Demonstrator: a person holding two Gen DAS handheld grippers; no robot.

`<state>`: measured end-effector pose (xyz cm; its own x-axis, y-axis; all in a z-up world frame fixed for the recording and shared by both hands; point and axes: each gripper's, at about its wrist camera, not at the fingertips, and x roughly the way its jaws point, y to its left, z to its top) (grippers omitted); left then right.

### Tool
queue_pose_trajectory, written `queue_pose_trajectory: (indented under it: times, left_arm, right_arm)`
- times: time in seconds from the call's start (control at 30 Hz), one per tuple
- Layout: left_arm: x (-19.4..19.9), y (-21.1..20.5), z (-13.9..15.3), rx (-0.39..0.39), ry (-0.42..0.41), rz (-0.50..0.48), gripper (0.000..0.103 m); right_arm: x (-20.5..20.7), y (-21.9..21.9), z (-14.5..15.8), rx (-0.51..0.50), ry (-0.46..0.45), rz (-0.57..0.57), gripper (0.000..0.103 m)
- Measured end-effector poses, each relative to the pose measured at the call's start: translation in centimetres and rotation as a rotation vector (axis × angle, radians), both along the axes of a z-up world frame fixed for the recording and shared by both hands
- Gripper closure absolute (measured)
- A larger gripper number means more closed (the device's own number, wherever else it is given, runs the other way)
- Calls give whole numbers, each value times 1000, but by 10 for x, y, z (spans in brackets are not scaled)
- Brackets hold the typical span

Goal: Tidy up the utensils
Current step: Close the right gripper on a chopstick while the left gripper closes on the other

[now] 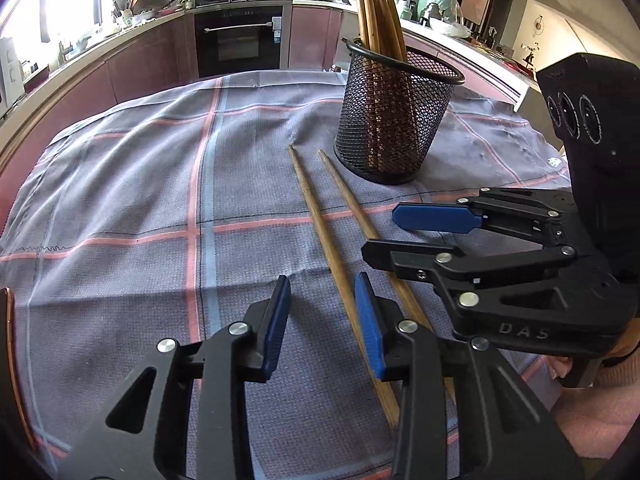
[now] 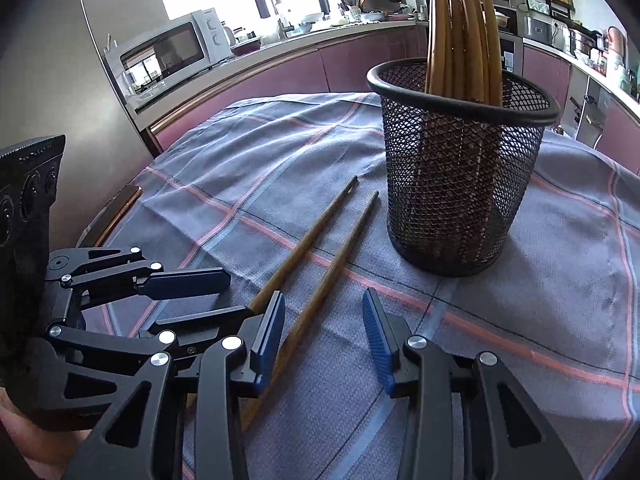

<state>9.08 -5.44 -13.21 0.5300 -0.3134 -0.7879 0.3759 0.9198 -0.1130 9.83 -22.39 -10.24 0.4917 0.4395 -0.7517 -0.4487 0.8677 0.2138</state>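
Two wooden chopsticks lie side by side on the checked cloth, the left chopstick (image 1: 320,232) (image 2: 304,248) and the right chopstick (image 1: 352,208) (image 2: 340,256). A black mesh holder (image 1: 394,120) (image 2: 460,176) stands behind them with several chopsticks (image 1: 376,8) (image 2: 464,28) upright in it. My left gripper (image 1: 322,324) is open, low over the near ends of the loose pair, empty. My right gripper (image 2: 324,340) is open and empty, the right chopstick passing between its fingers. Each gripper shows in the other's view, the right gripper (image 1: 400,236) and the left gripper (image 2: 200,300).
The grey cloth (image 1: 140,200) with pink and blue stripes covers a round table. Kitchen counters curve around behind, with an oven (image 1: 240,40) and a microwave (image 2: 168,52). The table's wooden edge (image 2: 116,212) shows at the left.
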Motion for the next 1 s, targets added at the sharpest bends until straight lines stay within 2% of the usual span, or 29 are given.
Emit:
queue_pose_trajectory:
  times: [0.07,0.2,0.43,0.53,0.63,0.67,0.7,0.73,0.9,1.0]
  left_arm:
    - [-1,0,-1,-1,1,-4,69]
    - [-3,0,-2,-9,5,-12,74]
    - [-5,-1,-3,-40,24,-27,85]
    - [-5,-1,-4,-57,40,-33,87]
    - [-4,0,-4,-66,46,-27,86]
    - [-2,0,-3,-56,39,-17,82]
    - [-1,-1,-2,-49,31,-11,73]
    - [1,-1,-2,-47,27,-5,70]
    - [10,-5,-2,-19,16,4,70]
    - [16,-7,-3,-5,16,12,76]
  right_arm:
    - [0,3,0,-27,-8,-2,71]
    - [-1,4,0,-59,-21,3,74]
    - [-2,2,1,-39,-2,21,88]
    - [-5,0,2,-33,5,24,92]
    - [-5,-2,3,-31,17,18,90]
    - [-3,-3,3,-36,19,7,84]
    - [-3,-4,3,-38,22,2,81]
    - [-1,-4,2,-38,27,0,81]
    - [3,1,1,-60,11,-5,81]
    - [6,5,0,-76,2,-10,82]
